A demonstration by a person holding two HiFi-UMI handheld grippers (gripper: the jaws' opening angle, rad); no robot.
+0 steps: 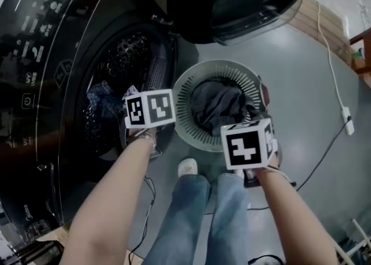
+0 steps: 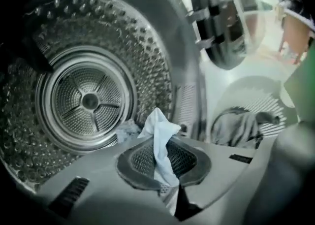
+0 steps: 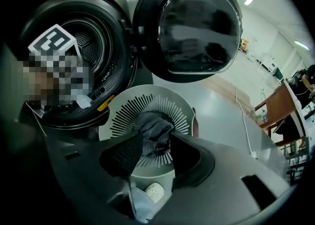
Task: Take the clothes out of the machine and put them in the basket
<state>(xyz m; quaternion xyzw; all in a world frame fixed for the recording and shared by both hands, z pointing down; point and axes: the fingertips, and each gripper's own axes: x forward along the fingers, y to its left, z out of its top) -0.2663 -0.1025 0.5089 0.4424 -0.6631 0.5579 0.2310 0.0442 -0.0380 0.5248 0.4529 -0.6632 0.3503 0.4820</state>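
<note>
the left gripper (image 2: 162, 152) is clamped on a fold of a light, limp white cloth (image 2: 157, 125) at the mouth of the machine (image 2: 88, 101), which should hold, while the right gripper (image 3: 152, 147) hangs empty, jaws apart, over the basket (image 3: 123, 115) of dark clothes (image 3: 155, 128)

Quick tally: one dark grey front-loading washing machine (image 1: 35, 55), one round white slotted plastic basket (image 1: 188, 93), and two handheld grippers, the left gripper (image 2: 166, 167) and the right gripper (image 3: 147, 157). Clothes: one white cloth (image 2: 160, 135), one blue checked garment (image 1: 103, 98), one dark grey heap (image 1: 217, 104) (can't count the pieces). One white shoe (image 1: 186, 167).
</note>
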